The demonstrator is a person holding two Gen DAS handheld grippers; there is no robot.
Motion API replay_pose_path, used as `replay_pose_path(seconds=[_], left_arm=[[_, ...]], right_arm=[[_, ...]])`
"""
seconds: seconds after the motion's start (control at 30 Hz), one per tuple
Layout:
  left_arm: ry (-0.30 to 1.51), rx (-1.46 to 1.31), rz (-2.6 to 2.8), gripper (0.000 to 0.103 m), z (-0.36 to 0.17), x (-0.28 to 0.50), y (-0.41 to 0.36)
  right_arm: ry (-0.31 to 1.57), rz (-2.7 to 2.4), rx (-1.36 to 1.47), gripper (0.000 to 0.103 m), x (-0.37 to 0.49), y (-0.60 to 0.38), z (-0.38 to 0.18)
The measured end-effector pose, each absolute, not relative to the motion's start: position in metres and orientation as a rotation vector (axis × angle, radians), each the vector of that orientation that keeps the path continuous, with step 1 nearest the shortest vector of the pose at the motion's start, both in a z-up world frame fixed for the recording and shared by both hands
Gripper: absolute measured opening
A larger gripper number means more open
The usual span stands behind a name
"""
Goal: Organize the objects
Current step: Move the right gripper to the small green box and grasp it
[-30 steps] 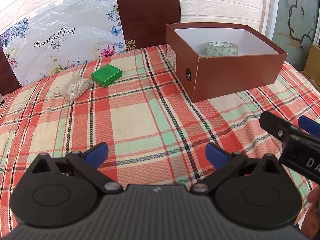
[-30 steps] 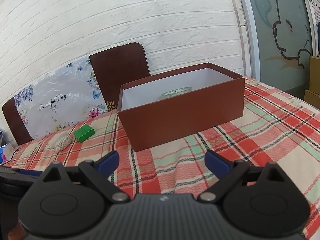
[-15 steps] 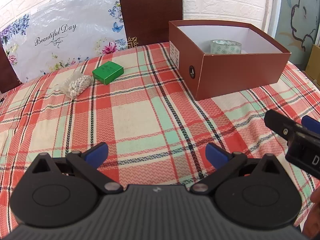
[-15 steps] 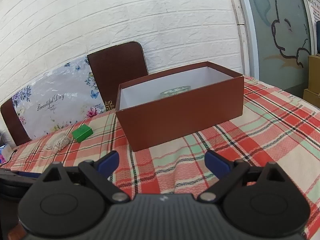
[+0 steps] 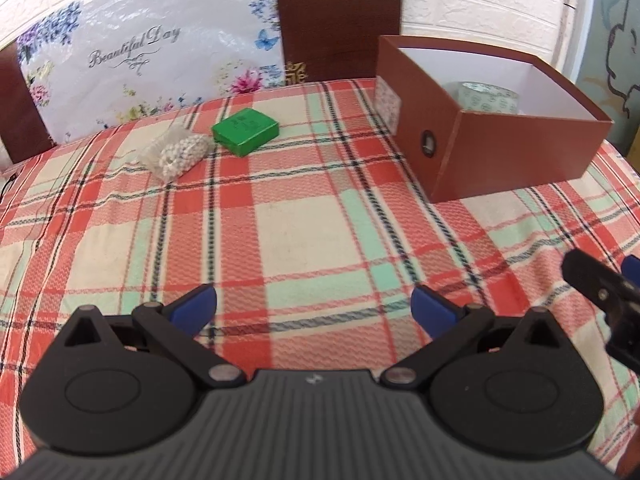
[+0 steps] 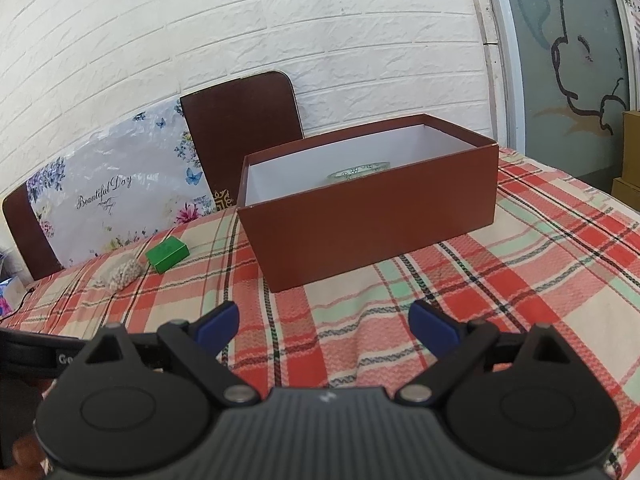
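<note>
Green box flat on plaid worktop, touching clear bag of white beads. Left claw and right claw gape wide, nothing held.

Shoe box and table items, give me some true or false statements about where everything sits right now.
1. A tape roll lies inside the brown shoe box. True.
2. The green box is inside the shoe box. False: it lies on the plaid tablecloth, left of the shoe box.
3. The bag of beads lies beside the green box. True.
4. The left tongs are shut on the bag of beads. False: they are open and hold nothing.
5. The right tongs are open. True.
</note>
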State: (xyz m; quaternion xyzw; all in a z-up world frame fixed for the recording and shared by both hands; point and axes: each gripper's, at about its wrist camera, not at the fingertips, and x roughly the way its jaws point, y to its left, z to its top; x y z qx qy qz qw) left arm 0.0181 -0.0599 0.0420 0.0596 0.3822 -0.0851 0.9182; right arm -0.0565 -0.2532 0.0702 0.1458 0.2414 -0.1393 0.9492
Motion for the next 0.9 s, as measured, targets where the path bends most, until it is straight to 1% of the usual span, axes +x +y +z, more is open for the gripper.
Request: replay_pose_path(seconds=[0.07, 0.2, 0.4, 0.5, 0.57, 0.63, 0.7, 0.73, 0.83, 0.9], left_arm=[[0.786, 0.097, -0.149, 0.103, 0.039, 0.026, -0.043], [0.777, 0.025, -0.036, 0.103, 0.029, 0.049, 0.012], [0.742, 0.010, 0.206, 0.103, -0.004, 0.077, 0.093], [0.623, -0.094, 0.179, 0.103, -0.017, 0.066, 0.115], [0.602, -0.078, 0.162, 0.103, -0.016, 0.064, 0.110], [0.593, -0.062, 0.129, 0.103, -0.016, 0.067, 0.106], [0.588, -0.067, 0.115, 0.103, -0.017, 0.070, 0.106], [0.585, -0.072, 0.116, 0.103, -0.017, 0.070, 0.107], [0.576, -0.077, 0.114, 0.103, -0.018, 0.069, 0.108], [0.570, -0.082, 0.112, 0.102, -0.019, 0.069, 0.109]], right_arm=[[0.500, -0.266, 0.284, 0.092, -0.054, -0.249, 0.069], [0.539, -0.166, 0.223, 0.083, -0.039, -0.230, 0.069], [0.578, 0.064, 0.059, 0.074, 0.010, -0.172, 0.064], [0.587, 0.109, 0.015, 0.075, 0.060, -0.141, 0.060], [0.591, 0.121, -0.004, 0.077, 0.099, -0.122, 0.054], [0.588, 0.135, -0.038, 0.081, 0.137, -0.111, 0.048], [0.560, 0.141, -0.085, 0.094, 0.171, -0.101, 0.043], [0.549, 0.137, -0.114, 0.097, 0.188, -0.096, 0.040], [0.571, 0.129, -0.149, 0.098, 0.235, -0.088, 0.029], [0.617, 0.129, -0.232, 0.093, 0.259, -0.078, 0.012]])
